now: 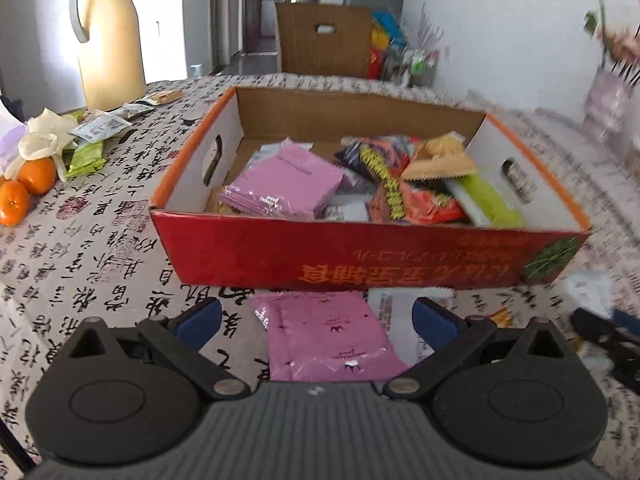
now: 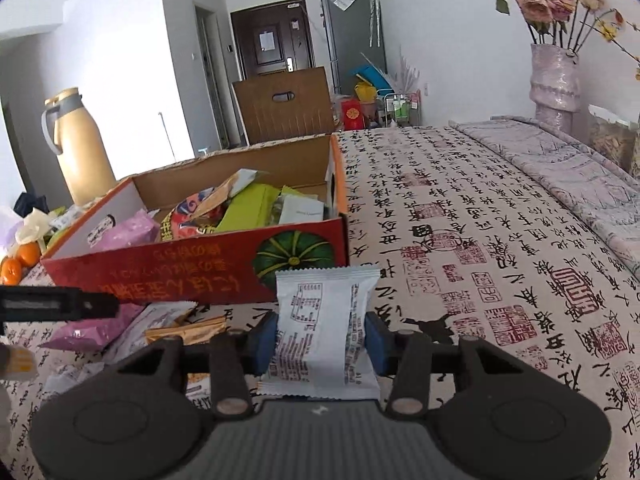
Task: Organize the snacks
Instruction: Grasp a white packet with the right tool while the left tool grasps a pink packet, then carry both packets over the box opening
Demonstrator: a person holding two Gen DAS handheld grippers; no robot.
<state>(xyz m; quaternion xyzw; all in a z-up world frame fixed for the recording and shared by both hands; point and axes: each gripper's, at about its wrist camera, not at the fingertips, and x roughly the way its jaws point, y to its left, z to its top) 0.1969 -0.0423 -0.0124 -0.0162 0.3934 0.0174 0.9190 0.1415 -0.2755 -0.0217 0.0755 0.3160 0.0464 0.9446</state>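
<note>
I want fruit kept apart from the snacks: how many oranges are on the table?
2 show, both at the table's left edge: one orange beside the green packets, the other orange touching it, nearer the camera and partly cut off. More may be hidden out of view.

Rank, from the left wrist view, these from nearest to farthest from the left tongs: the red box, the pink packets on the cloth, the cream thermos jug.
1. Pink packets: on the cloth right between the open left tongs.
2. Red box: just beyond the packets, straight ahead.
3. Cream thermos jug: far back on the left, past the box.
</note>
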